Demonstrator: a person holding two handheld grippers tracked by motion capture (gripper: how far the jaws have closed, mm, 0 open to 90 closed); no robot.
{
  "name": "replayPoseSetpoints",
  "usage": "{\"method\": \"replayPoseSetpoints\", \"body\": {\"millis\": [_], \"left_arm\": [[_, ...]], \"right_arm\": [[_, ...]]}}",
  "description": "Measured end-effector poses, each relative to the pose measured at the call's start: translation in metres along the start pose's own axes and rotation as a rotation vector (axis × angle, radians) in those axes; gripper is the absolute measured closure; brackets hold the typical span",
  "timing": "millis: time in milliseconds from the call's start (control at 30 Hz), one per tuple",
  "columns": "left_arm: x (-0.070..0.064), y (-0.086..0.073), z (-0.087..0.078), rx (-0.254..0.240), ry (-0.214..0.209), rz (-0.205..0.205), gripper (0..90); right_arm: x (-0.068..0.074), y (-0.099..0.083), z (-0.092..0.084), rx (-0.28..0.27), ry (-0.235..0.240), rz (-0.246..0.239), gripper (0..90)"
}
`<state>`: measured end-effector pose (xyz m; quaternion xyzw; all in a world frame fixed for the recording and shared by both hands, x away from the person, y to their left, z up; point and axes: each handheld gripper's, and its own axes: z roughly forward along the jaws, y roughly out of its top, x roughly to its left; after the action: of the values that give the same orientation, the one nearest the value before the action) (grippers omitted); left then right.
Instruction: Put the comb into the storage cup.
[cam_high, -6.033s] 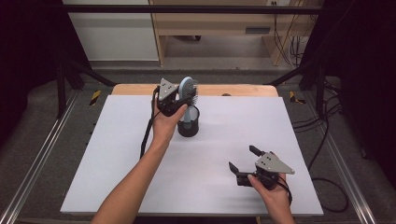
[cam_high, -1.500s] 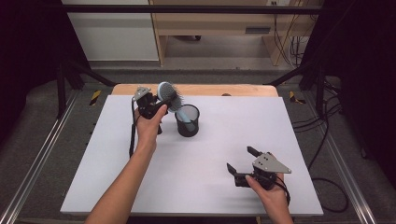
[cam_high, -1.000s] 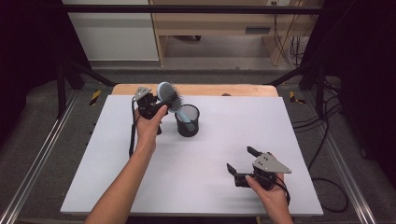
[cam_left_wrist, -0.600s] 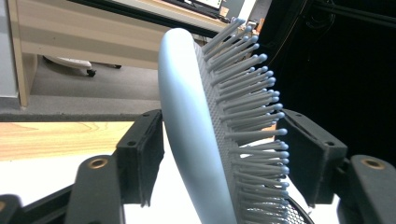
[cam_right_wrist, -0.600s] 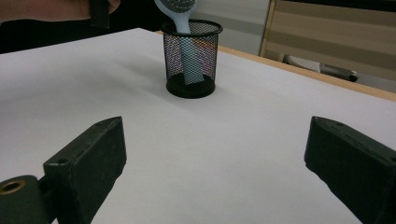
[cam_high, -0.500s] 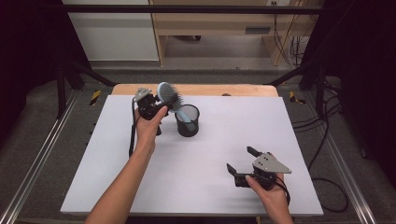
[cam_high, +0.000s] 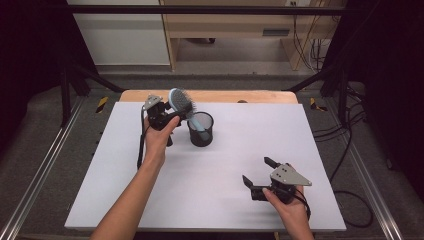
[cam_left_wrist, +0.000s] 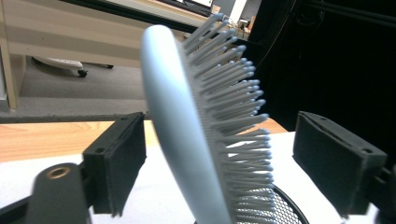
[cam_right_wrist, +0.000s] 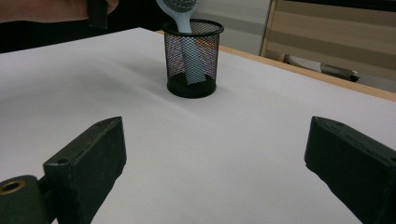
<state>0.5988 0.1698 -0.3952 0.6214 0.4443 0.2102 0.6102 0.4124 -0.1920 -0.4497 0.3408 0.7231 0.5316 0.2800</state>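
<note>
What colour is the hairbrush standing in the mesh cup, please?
The hairbrush is pale blue, bristles included; the left gripper view shows it best.

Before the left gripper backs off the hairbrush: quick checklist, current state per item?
1. Hairbrush handle down inside mesh cup: ok.
2. Left gripper jaws, which have just been opening, stand apart on both sides of the brush head; pads off it: ok.
3. Brush stands without support: cannot tell; it leans on the cup rim, tilted toward the left gripper.
4. Cup upright on the white table: ok.
5. Right gripper open, well away from the cup: ok.
</note>
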Motion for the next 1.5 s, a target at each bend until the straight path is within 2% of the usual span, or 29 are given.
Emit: {"method": "replayPoseSetpoints", "body": {"millis": [200,300,600,867,1500], "left_arm": [[-0.005,-0.001,-0.002,0.005,0.018,0.030,5.0],[-0.006,-0.001,-0.004,0.011,0.023,0.039,3.4],[-0.004,-0.005,-0.009,0.006,0.043,0.047,3.0],[-0.007,-0.010,-0.016,0.017,0.059,0.097,2.8],[-0.008,-0.023,-0.035,0.051,0.068,0.158,2.7]], "right_arm": [[0.000,0.000,0.000,-0.002,-0.002,0.000,5.8],[0.000,0.000,0.000,-0.002,-0.002,-0.001,5.7],[0.000,0.000,-0.001,-0.003,-0.003,0.000,5.6],[0.000,0.000,-0.001,-0.004,-0.004,-0.001,5.4],[0.001,0.001,-0.001,-0.003,-0.005,0.000,5.3]]}}
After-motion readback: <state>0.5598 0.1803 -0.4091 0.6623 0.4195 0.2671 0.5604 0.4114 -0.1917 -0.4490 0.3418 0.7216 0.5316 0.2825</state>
